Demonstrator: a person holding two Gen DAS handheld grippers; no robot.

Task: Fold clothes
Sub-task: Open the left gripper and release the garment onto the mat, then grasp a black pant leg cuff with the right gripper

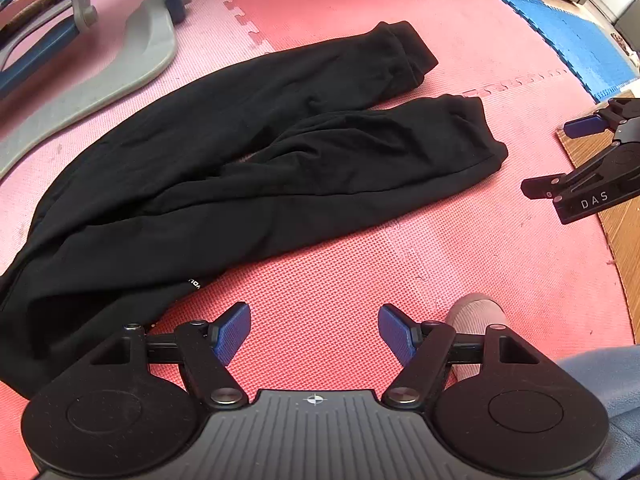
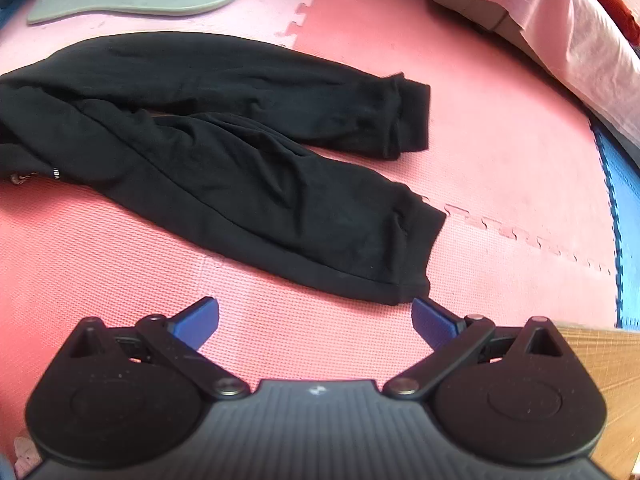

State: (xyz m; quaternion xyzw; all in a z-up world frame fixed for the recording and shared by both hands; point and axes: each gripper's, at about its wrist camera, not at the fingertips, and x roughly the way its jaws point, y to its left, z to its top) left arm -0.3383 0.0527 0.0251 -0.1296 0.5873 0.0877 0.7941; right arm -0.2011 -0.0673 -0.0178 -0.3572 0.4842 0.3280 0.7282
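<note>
A pair of black jogger pants lies spread on the pink foam mat, waist at the left, both cuffed legs reaching right. The same pants fill the middle of the right wrist view. My left gripper hovers open over bare mat just in front of the waist end, holding nothing. My right gripper is open too, low over the mat, its right fingertip close to the near leg's cuff. The right gripper also shows at the left wrist view's right edge, beyond the cuffs.
A grey plastic stand base sits at the back left. Blue mat tiles lie at the far right and wooden flooring borders the mat. Pink bedding hangs at the back right. A person's socked foot rests by my left gripper.
</note>
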